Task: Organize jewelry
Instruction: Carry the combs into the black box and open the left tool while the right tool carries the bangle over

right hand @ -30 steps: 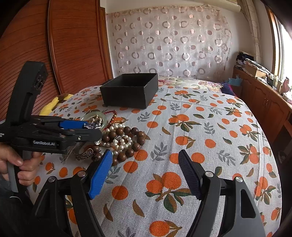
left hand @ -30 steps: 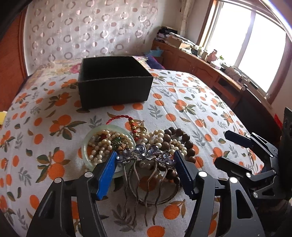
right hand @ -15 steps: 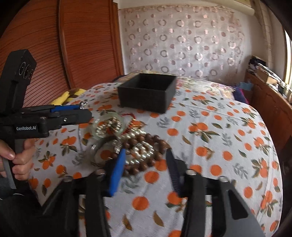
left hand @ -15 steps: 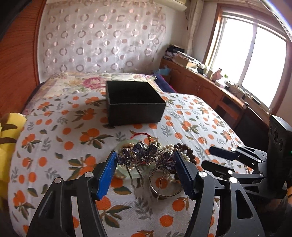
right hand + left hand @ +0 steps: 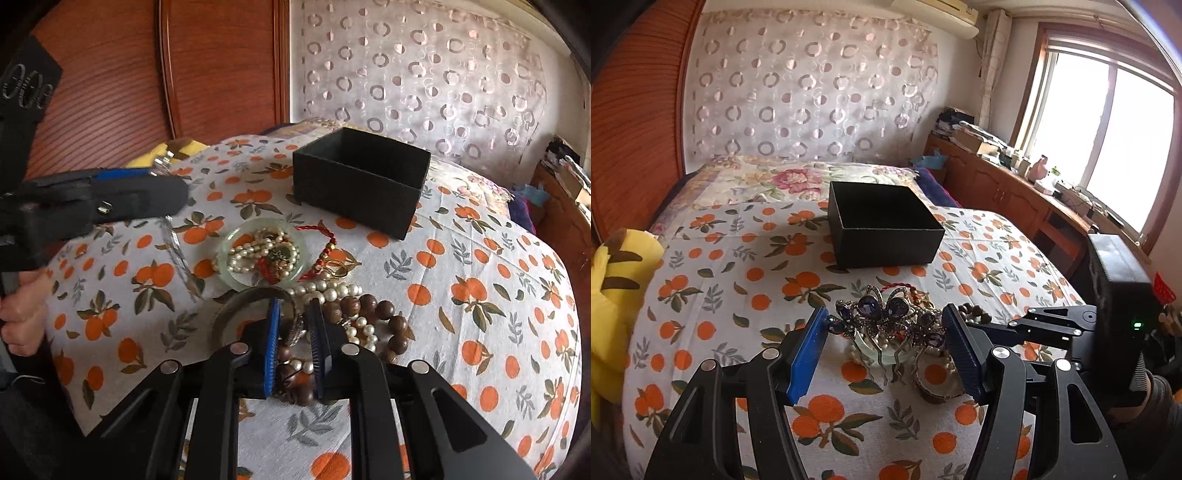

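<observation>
Hair comb (image 5: 886, 317) in left claw (image 5: 884, 349), lifted

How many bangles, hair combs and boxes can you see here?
Bangles: 2 (pale green glassy bangle, dark metal bangle)
Hair combs: 1 (jewelled purple hair comb)
Boxes: 1 (open black square box)
Total: 4

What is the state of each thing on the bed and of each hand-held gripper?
Box: open, looks empty.
Hair comb: clamped between the pads, lifted off the bed.
Left hand-held gripper: shut on the hair comb.
Right hand-held gripper: jaws just closing around a bangle and wooden beads.
Pearls: lying inside the jade ring.
</observation>
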### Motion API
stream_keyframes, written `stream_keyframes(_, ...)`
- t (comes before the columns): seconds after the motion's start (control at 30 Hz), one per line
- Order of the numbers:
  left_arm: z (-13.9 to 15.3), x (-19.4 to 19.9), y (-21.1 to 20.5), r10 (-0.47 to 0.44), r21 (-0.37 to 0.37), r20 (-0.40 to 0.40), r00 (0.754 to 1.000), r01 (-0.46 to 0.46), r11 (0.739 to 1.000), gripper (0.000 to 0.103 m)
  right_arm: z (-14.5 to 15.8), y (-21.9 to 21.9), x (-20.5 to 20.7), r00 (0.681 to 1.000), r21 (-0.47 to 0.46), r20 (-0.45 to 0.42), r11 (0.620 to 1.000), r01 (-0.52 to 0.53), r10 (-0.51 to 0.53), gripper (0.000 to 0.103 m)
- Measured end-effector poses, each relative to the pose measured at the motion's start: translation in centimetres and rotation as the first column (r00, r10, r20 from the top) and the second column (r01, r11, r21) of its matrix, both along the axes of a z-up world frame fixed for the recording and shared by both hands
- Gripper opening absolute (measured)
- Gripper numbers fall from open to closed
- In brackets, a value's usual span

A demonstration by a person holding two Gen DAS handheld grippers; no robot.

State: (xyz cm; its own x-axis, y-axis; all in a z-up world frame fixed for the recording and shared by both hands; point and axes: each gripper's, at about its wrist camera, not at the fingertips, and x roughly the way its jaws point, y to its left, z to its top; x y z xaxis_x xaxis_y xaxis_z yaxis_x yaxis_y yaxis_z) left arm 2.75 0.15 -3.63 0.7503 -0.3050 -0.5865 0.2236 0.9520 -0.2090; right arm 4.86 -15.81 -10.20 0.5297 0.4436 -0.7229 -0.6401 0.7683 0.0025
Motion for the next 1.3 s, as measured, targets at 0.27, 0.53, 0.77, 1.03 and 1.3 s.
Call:
stream_keyframes(0.27,0.4,0.3,0.5,0.012,0.004,0.008,1.0,-0.012,1.0,0.061,0.5,-0.2,0.4,1.0,0.017,0.015,1.0,-0.015,0.014,0.006)
stream_keyframes(0.53,0.8,0.9,0.2,0.009,0.02,0.019,1.0,-0.009,1.0,0.061,2.9,-2.1,1.4,0.997,0.089,0.072,0.996,0.022,-0.028,0.005)
stream_keyframes(0.77,1.5,2.5,-0.7,-0.005,0.039,0.033,0.999,0.004,0.999,0.061,4.1,-3.6,2.8,0.992,0.098,0.112,0.994,0.052,-0.063,0.005)
stream_keyframes(1.03,3.0,6.0,-1.5,-0.017,0.05,0.058,0.998,0.014,0.999,0.061,6.0,-4.9,5.4,0.982,0.105,0.162,0.991,0.082,-0.098,0.005)
stream_keyframes(1.3,4.3,10.2,-2.2,-0.015,0.065,0.066,0.998,0.011,0.998,0.061,7.4,-5.7,8.7,0.974,0.137,0.191,0.986,0.099,-0.124,0.005)
